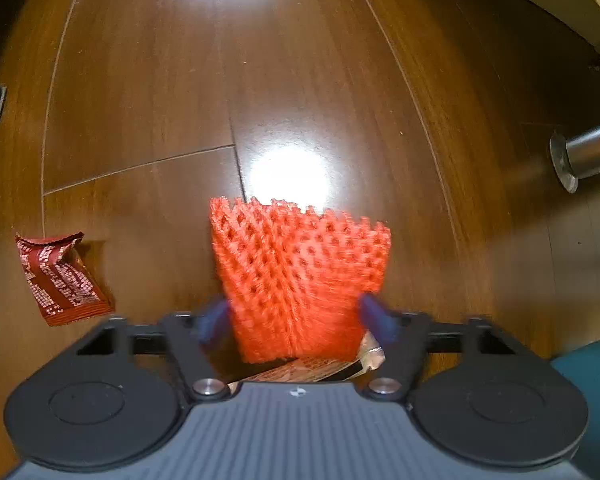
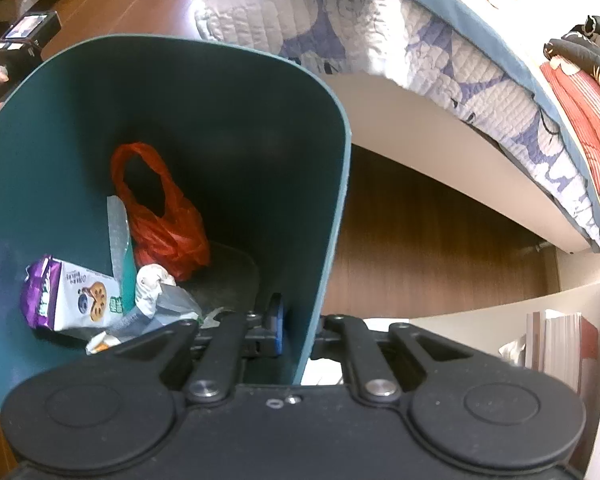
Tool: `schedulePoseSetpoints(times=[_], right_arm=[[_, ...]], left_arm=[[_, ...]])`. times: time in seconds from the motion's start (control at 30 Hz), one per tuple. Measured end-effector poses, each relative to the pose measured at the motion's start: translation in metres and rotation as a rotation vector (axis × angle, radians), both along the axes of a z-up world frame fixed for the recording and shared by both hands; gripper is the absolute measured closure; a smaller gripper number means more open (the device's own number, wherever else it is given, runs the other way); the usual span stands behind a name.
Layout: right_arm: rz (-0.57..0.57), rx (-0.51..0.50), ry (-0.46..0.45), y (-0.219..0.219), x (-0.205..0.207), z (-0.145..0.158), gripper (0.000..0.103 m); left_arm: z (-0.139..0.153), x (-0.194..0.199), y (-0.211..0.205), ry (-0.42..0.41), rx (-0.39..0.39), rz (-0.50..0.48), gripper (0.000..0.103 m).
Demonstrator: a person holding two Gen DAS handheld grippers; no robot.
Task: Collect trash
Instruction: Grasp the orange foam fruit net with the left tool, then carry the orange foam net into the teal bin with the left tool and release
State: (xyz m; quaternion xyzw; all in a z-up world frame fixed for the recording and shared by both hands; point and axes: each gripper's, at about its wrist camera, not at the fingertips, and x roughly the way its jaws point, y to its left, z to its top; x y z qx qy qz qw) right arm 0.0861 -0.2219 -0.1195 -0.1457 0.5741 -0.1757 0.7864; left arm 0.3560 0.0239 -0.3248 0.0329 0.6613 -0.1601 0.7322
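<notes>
left gripper (image 1: pixel 296 320) pinches orange foam net (image 1: pixel 300 272); right gripper (image 2: pixel 300 324) clamps bin (image 2: pixel 332 200) wall.

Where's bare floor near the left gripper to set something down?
Bare wooden floor lies ahead of the orange foam net, between the red snack wrapper and the metal furniture leg. It is crowded under the net, where another wrapper lies.

Wooden floor (image 1: pixel 300 80); metal furniture leg (image 1: pixel 588 154); quilted bedding (image 2: pixel 380 28), folded clothes (image 2: pixel 580 112), books (image 2: pixel 556 340)
</notes>
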Motion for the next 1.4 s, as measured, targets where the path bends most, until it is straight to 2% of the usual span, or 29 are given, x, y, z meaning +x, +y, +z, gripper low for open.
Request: schedulePoseSetpoints(times=[0.03, 0.13, 0.17, 0.2, 0.47, 0.63, 0.77, 1.17, 1.3, 1.4], right_arm=[[-0.005, 0.005, 0.001, -0.001, 0.000, -0.001, 0.094], [0.002, 0.006, -0.001, 0.000, 0.000, -0.001, 0.094], [0.006, 0.005, -0.003, 0.000, 0.000, -0.001, 0.094], [0.007, 0.005, -0.006, 0.000, 0.001, -0.001, 0.094], [0.000, 0.031, -0.030, 0.005, 0.005, 0.007, 0.098], [0.042, 0.024, -0.032, 0.024, 0.012, 0.014, 0.098], [0.067, -0.002, -0.024, 0.036, 0.016, 0.014, 0.099], [0.094, -0.056, 0.023, 0.055, 0.029, 0.011, 0.100], [0.093, -0.061, 0.029, 0.059, 0.028, 0.011, 0.100], [0.086, -0.058, 0.032, 0.057, 0.029, 0.011, 0.100]], left_arm=[[0.000, -0.001, -0.002, -0.001, 0.007, -0.004, 0.060], [0.005, -0.006, -0.005, -0.025, 0.012, -0.016, 0.074], [0.009, -0.006, -0.006, -0.033, 0.013, -0.021, 0.084], [0.011, -0.008, -0.008, -0.041, 0.019, -0.025, 0.089], [0.042, -0.014, -0.001, -0.079, 0.032, -0.037, 0.091], [0.081, -0.028, 0.009, -0.112, 0.031, -0.064, 0.091], [0.123, -0.042, 0.016, -0.134, 0.000, -0.101, 0.091], [0.266, -0.111, 0.034, -0.240, -0.246, -0.222, 0.091], [0.304, -0.139, 0.031, -0.276, -0.309, -0.296, 0.091], [0.318, -0.154, 0.025, -0.273, -0.350, -0.334, 0.091]])
